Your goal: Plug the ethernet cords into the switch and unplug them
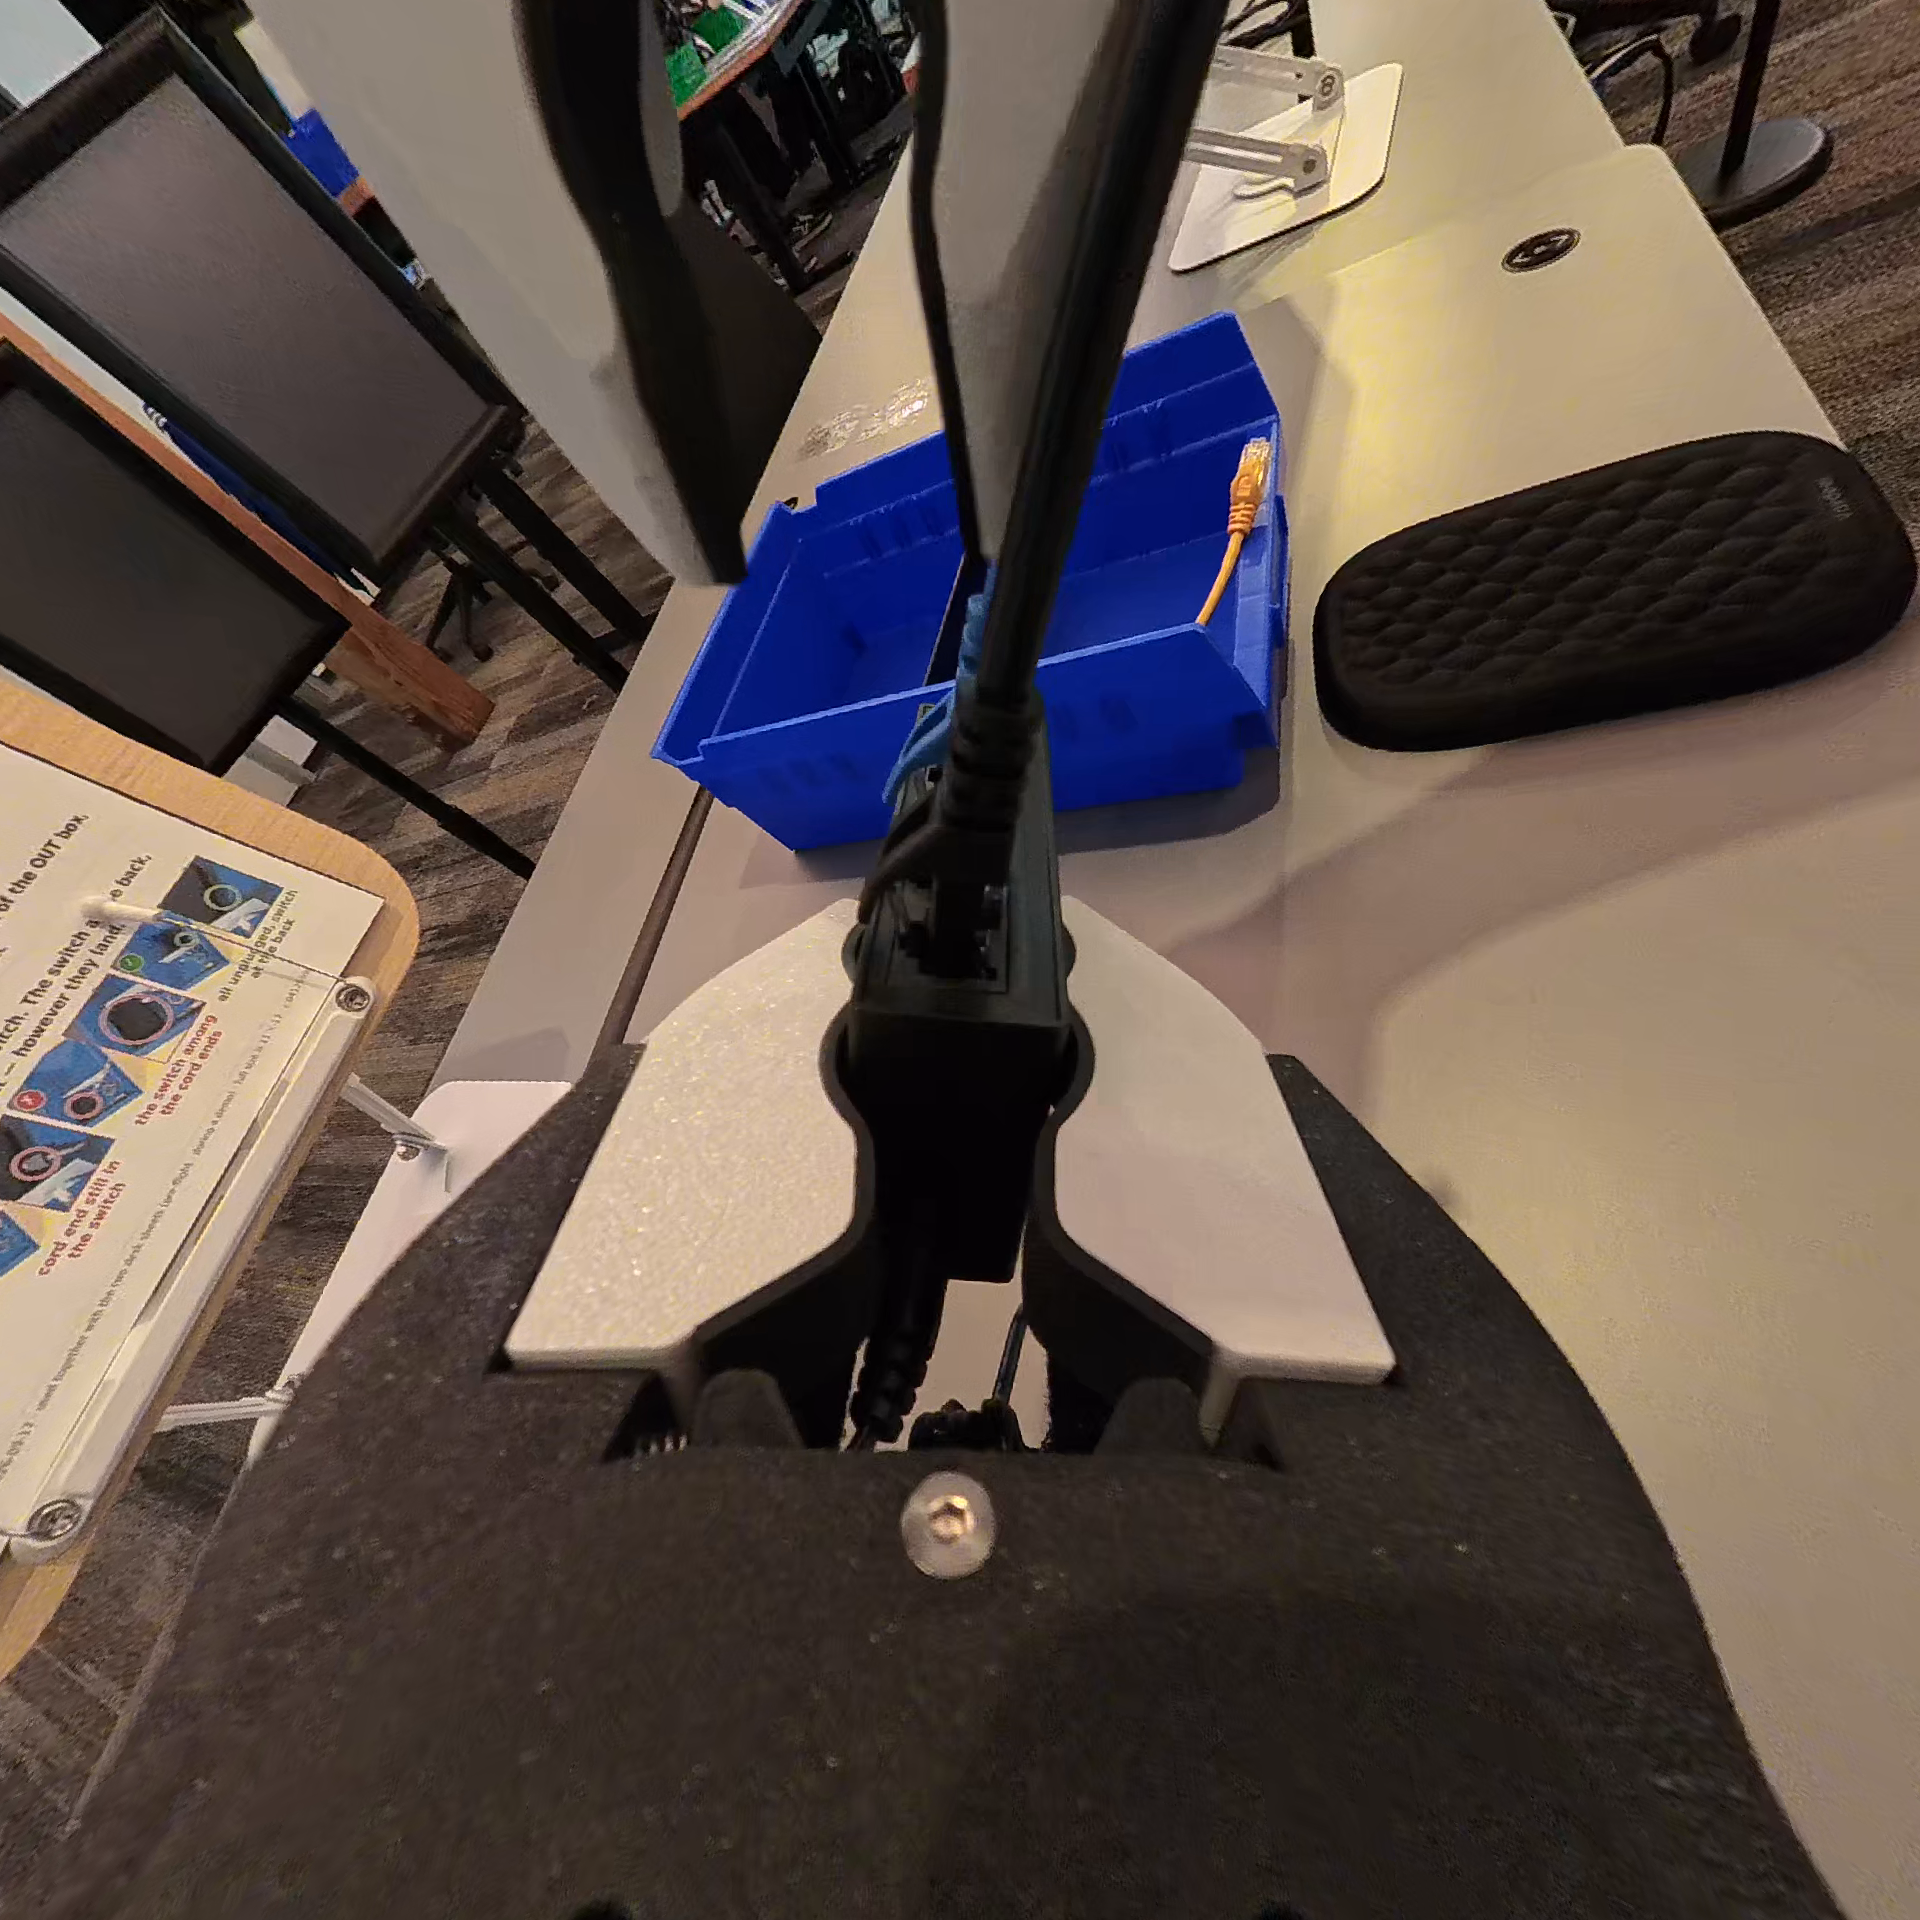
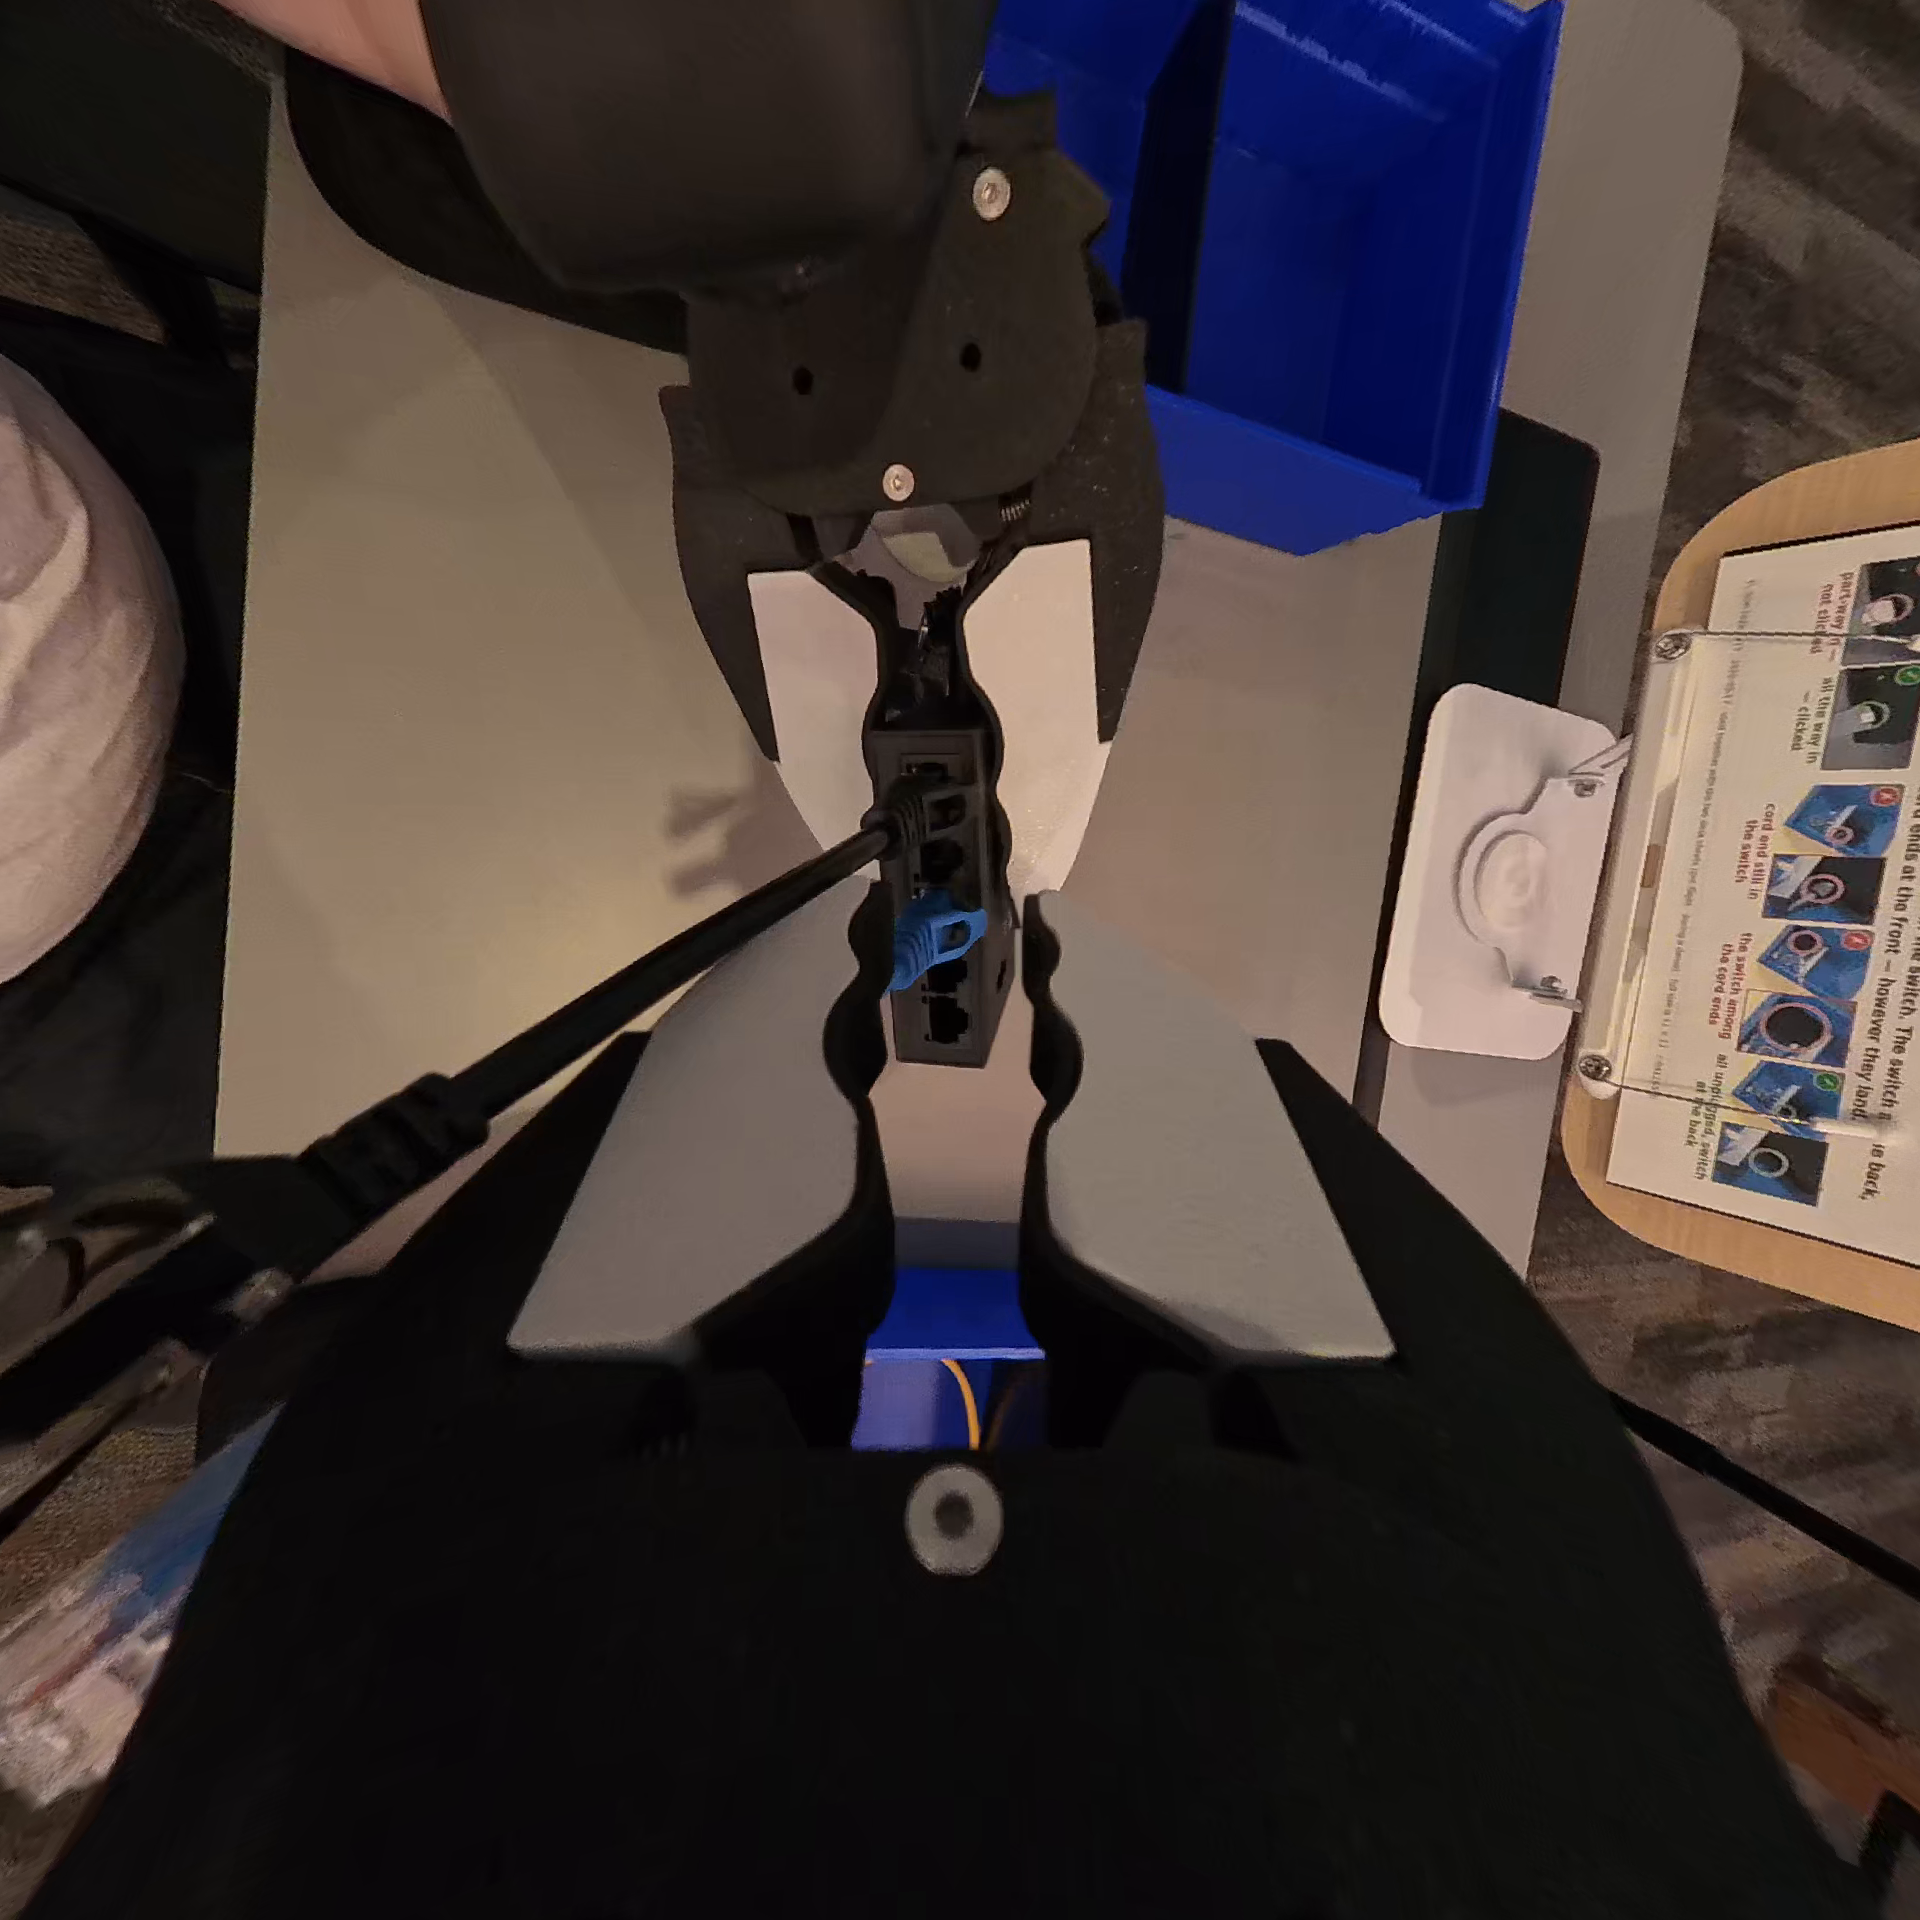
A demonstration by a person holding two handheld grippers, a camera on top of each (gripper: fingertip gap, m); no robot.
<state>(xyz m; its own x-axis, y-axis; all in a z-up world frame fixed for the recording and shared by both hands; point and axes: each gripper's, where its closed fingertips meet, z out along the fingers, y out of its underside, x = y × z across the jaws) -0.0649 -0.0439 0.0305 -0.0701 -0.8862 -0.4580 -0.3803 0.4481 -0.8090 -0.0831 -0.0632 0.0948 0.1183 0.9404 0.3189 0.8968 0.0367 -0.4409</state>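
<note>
My left gripper (image 1: pixel 956 997) is shut on one end of the black switch (image 1: pixel 961 1039) and holds it above the desk. It also shows from above in the right wrist view (image 2: pixel 940 810). A black cord (image 2: pixel 675 956) is plugged into a port near the held end. A blue plug (image 2: pixel 935 935) sits in a port further along the switch (image 2: pixel 951 1029). My right gripper (image 2: pixel 951 966) is open, with its fingers on either side of the blue plug. The left finger (image 2: pixel 862 987) is against the blue boot. The right finger stands clear of it.
A blue bin (image 1: pixel 1143 717) with an orange cord (image 1: pixel 1242 509) sits on the grey desk beyond the switch. A black padded rest (image 1: pixel 1610 592) lies to its right. An instruction sheet (image 2: pixel 1787 883) on a wooden board and a white holder (image 2: pixel 1496 862) are at the side. My right fingertips sit around 7 cm from my left ones.
</note>
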